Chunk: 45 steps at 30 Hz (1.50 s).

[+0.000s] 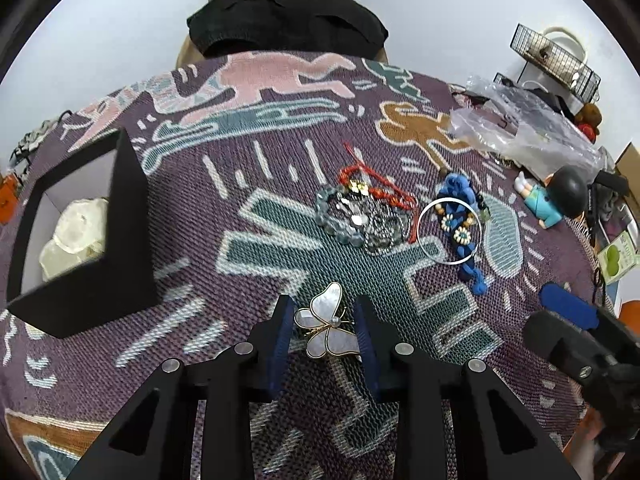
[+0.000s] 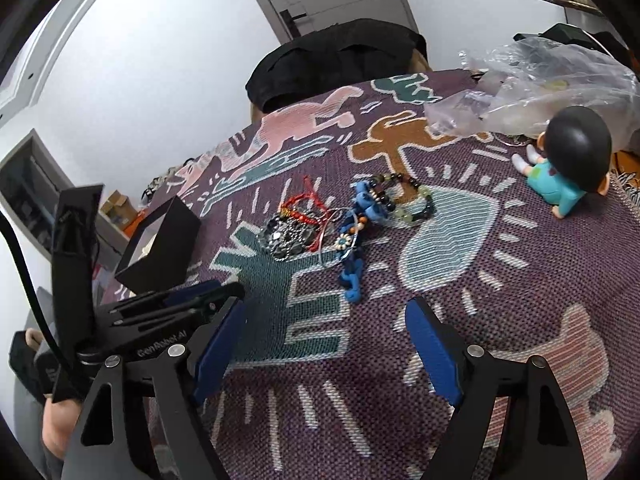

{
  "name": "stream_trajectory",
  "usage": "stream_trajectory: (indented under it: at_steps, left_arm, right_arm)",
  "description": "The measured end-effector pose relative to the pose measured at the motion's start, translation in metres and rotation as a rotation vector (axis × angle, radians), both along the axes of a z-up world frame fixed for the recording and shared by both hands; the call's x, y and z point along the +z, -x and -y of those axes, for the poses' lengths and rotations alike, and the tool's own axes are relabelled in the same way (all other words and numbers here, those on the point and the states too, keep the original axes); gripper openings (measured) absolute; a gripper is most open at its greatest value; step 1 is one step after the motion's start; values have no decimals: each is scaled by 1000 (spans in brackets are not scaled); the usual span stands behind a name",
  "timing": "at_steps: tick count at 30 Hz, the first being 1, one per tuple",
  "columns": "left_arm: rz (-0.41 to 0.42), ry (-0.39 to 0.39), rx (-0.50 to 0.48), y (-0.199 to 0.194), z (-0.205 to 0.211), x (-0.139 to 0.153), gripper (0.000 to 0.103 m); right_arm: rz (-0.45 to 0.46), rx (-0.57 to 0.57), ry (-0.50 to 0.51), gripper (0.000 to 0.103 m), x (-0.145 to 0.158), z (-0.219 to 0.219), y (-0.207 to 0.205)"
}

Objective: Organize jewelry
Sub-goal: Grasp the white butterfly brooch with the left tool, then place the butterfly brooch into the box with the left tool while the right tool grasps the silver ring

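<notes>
A butterfly brooch (image 1: 330, 326) is seen lying on the patterned cloth (image 1: 280, 240) between the blue pads of the left gripper (image 1: 325, 320); the jaws are drawn in close about it, the pad on the picture's right meeting a lower wing, while contact on the other side cannot be made out, so a firm clamp is not confirmed. The jaws of the right gripper (image 2: 324, 344) are held wide apart over bare cloth, with nothing between them. The brooch could be tipped or flicked aside if the pads are closed on the thin wing edges alone, since the shell wings look smooth and flat and little is offered to grip. The gold frame or the small pearl at its middle might be snagged in the coarse weave as it is lifted, and the piece could be dropped short of the black box (image 1: 80, 240), which is set well apart to the left with pale contents already inside. The tangle of bracelets (image 1: 362, 220) farther back, where a thin bangle (image 1: 449, 230) is laid over blue cord, is left untouched and could be dragged as one clump later. The brooch's long axis is judged to run from the upper wing tip, pointed away from the camera, down toward the gripper's base, roughly in line with the fingers.
</notes>
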<state>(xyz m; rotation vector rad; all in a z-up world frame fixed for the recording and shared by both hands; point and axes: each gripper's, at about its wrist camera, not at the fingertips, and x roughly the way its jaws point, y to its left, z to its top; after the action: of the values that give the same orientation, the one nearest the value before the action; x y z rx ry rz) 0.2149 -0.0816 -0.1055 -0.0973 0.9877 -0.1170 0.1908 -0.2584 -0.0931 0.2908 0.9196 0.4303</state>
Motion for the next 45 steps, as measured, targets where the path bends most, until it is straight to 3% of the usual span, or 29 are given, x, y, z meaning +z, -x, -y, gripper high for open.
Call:
stream_trajectory:
  at_steps: [11, 18, 22, 33, 35, 39, 40, 45]
  left_arm:
    - [100, 2, 56, 10, -35, 47, 33]
    - [134, -5, 104, 15, -66, 65, 33]
    - [140, -2, 135, 17, -84, 69, 33]
    - [147, 5, 192, 24, -122, 72, 33]
    - [149, 6, 200, 25, -127, 72, 33]
    - [146, 7, 214, 27, -137, 71, 33]
    - [145, 8, 220, 27, -140, 71, 33]
    - [141, 20, 225, 25, -147, 68, 33]
  right_arm:
    - [-17, 65, 29, 77, -3, -28, -2]
    - [-29, 150, 104, 59, -11, -65, -5]
    - [-37, 191, 150, 49, -16, -84, -9]
    - [-9, 218, 300, 43, -21, -114, -12]
    - [-5, 213, 324, 37, -21, -117, -12]
    - [16, 242, 370, 15, -20, -127, -7]
    - [21, 244, 385, 15, -19, -130, -7]
    - [36, 245, 335, 14, -9, -131, -8]
